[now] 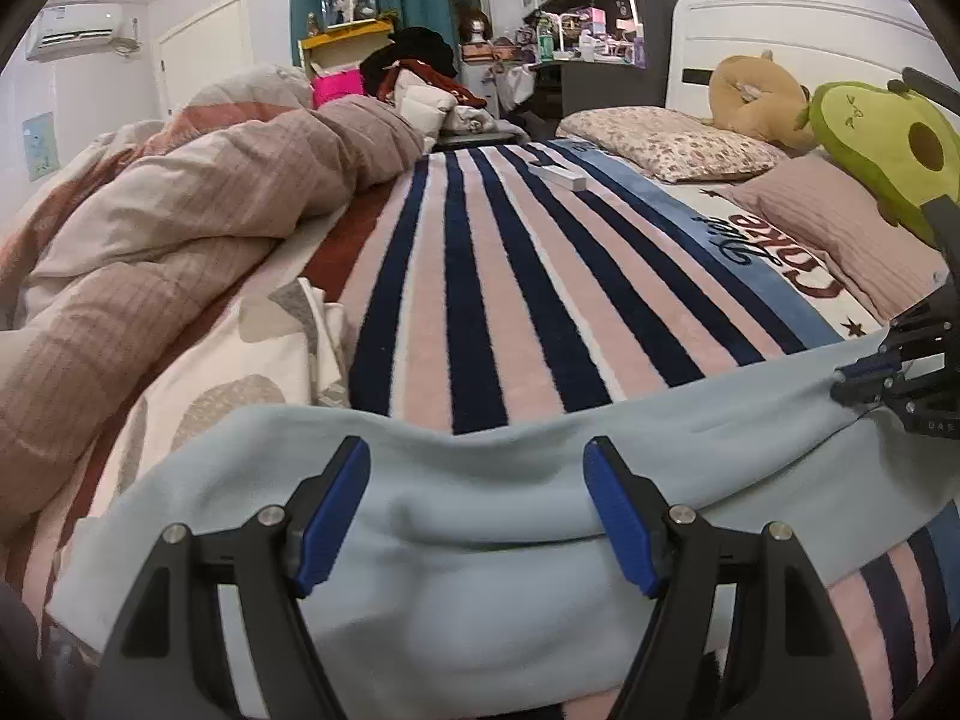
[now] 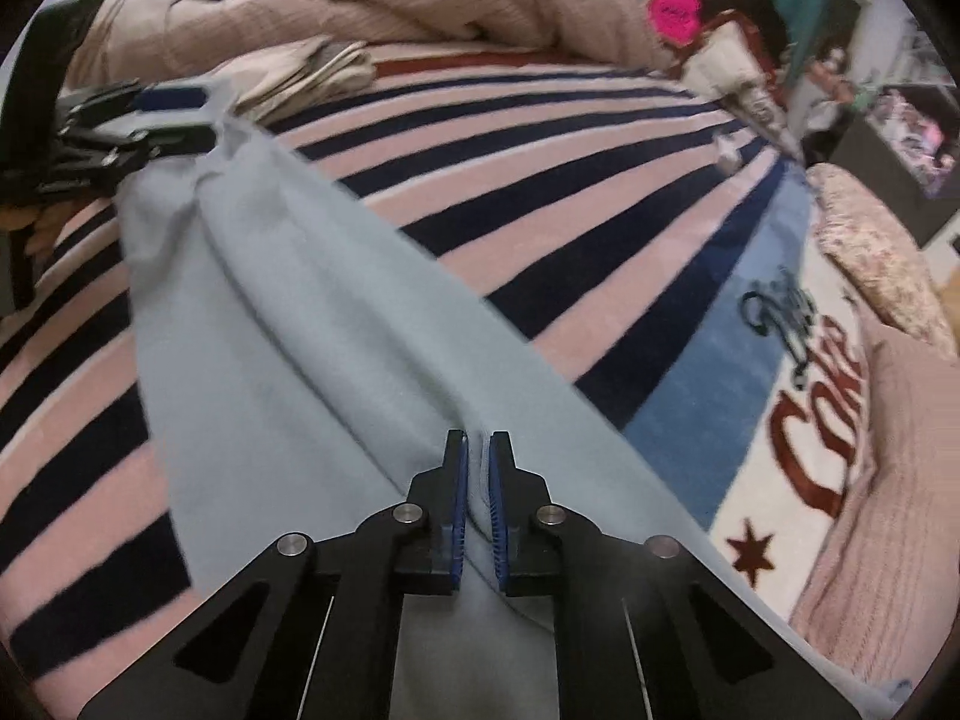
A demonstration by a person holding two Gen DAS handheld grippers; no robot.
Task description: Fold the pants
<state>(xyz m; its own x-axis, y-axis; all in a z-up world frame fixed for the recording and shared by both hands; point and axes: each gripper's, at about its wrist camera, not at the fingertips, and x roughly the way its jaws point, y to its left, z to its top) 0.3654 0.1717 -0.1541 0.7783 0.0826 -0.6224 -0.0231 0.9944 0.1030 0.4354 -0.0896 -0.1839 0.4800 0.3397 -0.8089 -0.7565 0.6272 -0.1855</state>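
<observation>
Pale blue pants (image 1: 480,540) lie stretched across a striped pink, navy and white blanket (image 1: 480,300) on a bed. My left gripper (image 1: 477,474) is open, its blue-padded fingers spread wide just above one end of the pants. My right gripper (image 2: 478,450) is shut on a raised fold of the pants (image 2: 288,300) at the other end. The right gripper also shows at the right edge of the left wrist view (image 1: 864,381). The left gripper shows at the far left of the right wrist view (image 2: 168,114), open over the cloth.
A rumpled pink and cream duvet (image 1: 180,210) fills the left side of the bed. Pillows (image 1: 672,141) and an avocado plush (image 1: 888,150) lie at the headboard. A white remote (image 1: 558,174) rests on the blanket. A cluttered desk and shelves (image 1: 588,12) stand beyond.
</observation>
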